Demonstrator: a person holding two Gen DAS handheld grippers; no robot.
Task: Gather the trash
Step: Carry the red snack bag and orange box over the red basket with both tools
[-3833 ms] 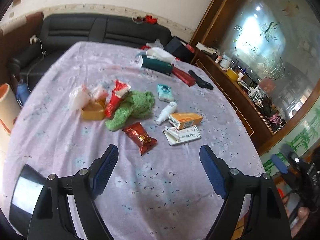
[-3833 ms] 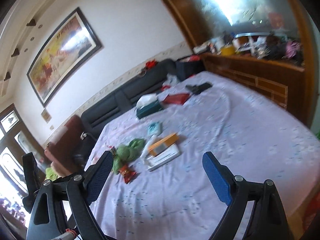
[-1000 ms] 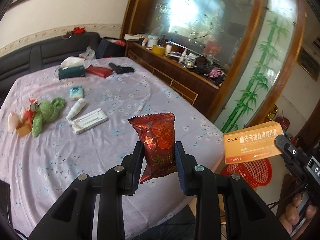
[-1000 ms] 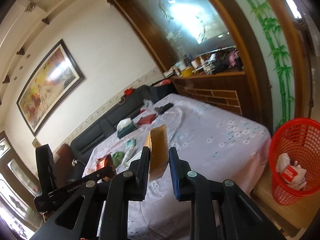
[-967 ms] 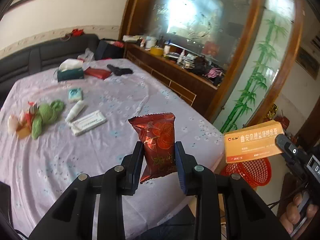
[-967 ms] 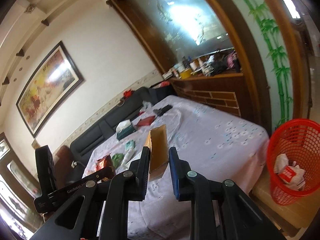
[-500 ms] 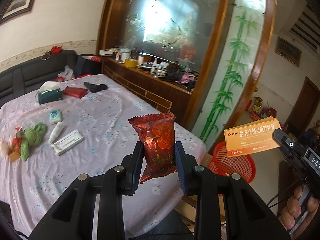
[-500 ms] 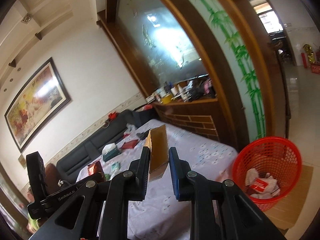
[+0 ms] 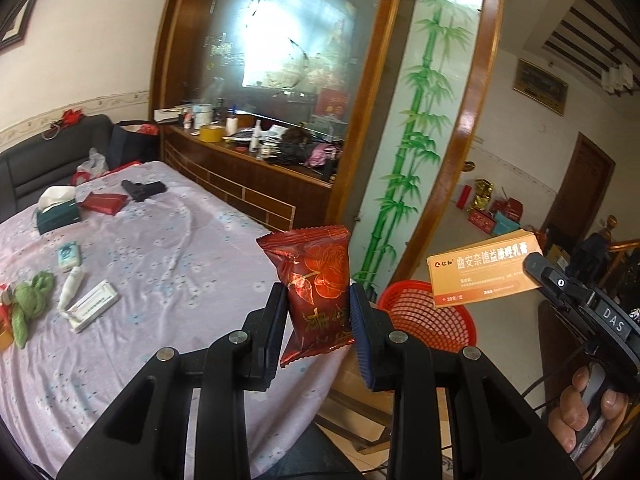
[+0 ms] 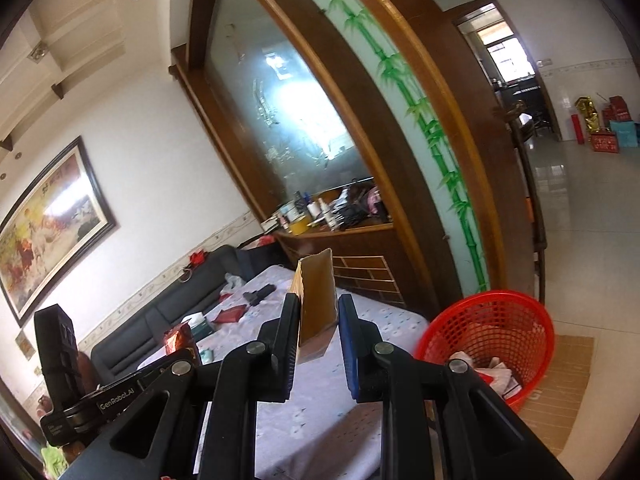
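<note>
My left gripper (image 9: 318, 308) is shut on a dark red snack wrapper (image 9: 316, 280), held upright above the table's near corner. My right gripper (image 10: 318, 312) is shut on a flat orange medicine box (image 10: 316, 300), seen edge-on here; in the left wrist view the same orange box (image 9: 484, 276) shows its printed face at the right. A red mesh basket (image 10: 486, 332) stands on the floor past the table's corner with crumpled wrappers inside; the left wrist view shows the red basket (image 9: 430, 320) just beyond the wrapper and below the box.
The table (image 9: 168, 248) with a lilac floral cloth still carries a green cloth (image 9: 30, 304), a white tube (image 9: 72, 286), a white box (image 9: 93, 305), a tissue box (image 9: 56, 210) and a red packet (image 9: 103, 202). A wooden sideboard (image 9: 256, 168) and bamboo-painted screen stand behind. Tiled floor opens to the right.
Both grippers have swung right and risen, off the table towards the red basket, which now shows larger and nearer. Each keeps its hold on its item.
</note>
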